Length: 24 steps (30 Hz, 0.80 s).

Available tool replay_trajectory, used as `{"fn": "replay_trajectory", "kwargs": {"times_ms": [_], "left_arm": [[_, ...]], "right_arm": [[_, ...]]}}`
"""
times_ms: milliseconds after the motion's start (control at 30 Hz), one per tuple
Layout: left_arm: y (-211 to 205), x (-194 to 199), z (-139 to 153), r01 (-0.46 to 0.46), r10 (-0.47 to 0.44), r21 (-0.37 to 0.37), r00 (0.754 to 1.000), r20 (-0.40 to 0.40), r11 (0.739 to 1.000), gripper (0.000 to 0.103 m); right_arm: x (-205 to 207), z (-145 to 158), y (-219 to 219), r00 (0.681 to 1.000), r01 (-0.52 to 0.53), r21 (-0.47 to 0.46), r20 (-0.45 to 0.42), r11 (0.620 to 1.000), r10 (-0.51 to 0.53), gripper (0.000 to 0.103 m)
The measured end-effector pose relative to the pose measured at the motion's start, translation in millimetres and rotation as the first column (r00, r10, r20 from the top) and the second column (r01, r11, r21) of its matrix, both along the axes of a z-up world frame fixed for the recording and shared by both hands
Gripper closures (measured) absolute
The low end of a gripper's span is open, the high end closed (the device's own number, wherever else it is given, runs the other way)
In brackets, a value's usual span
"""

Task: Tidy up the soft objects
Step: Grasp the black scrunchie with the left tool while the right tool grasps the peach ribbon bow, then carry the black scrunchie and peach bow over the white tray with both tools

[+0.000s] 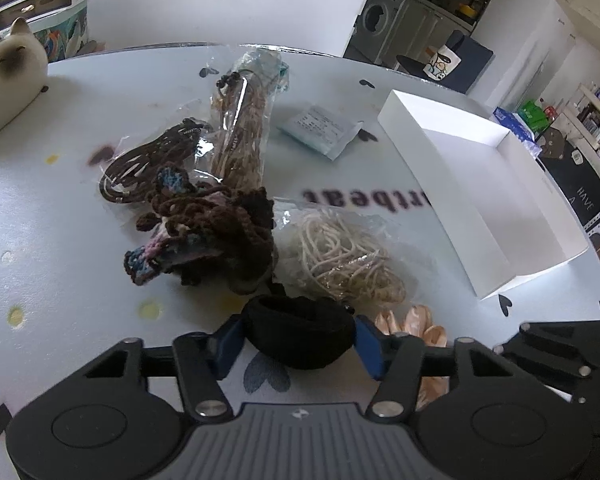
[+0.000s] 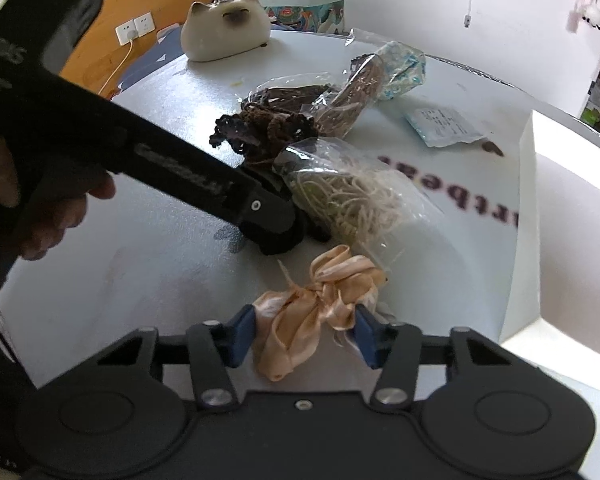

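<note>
Nearest, the right gripper (image 2: 305, 334) has its fingers closed on a peach ribbon bow (image 2: 320, 304), and the left gripper (image 1: 299, 344) pinches a black hair band (image 1: 299, 338), both low over the surface (image 1: 60, 220). Beyond, bagged cords (image 1: 340, 260) and crochet (image 1: 208, 236) lie unsorted; the white box (image 1: 500, 184) looks empty, so sorting has barely begun.

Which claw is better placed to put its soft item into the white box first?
Probably the right claw: its fingers flank the peach ribbon, and the white box lies on its right side. The left claw, around the black scrunchie, sits farther away.
</note>
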<state>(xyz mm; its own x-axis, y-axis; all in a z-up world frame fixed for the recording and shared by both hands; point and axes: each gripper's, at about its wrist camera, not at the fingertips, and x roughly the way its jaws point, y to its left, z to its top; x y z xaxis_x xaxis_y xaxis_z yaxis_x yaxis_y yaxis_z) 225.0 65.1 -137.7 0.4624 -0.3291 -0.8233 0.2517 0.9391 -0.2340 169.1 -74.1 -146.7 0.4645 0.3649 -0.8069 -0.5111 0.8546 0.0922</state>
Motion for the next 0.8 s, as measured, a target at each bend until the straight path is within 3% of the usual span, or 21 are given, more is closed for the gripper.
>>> {"fn": "replay_trajectory", "kwargs": {"times_ms": [67, 167, 500, 800], "left_arm": [[-2, 0, 0, 0.009, -0.009, 0.012, 1.0, 0.006, 1.0, 0.058], [-3, -1, 0, -0.003, 0.003, 0.025, 1.0, 0.005, 1.0, 0.079], [1, -17, 8, -0.014, 0.013, 0.007, 1.0, 0.014, 1.0, 0.088], [18, -38, 42, -0.073, 0.076, -0.033, 0.991, 0.111, 0.997, 0.088]], "right_arm": [[-3, 2, -3, 1.0, 0.007, 0.01, -0.006, 1.0, -0.007, 0.073], [-5, 2, -7, 1.0, 0.02, 0.017, -0.015, 1.0, -0.019, 0.075], [-13, 7, -12, 1.0, 0.029, 0.039, -0.005, 0.999, -0.029, 0.082], [-19, 36, -22, 0.993, 0.081, 0.087, 0.075, 0.993, -0.087, 0.084]]}}
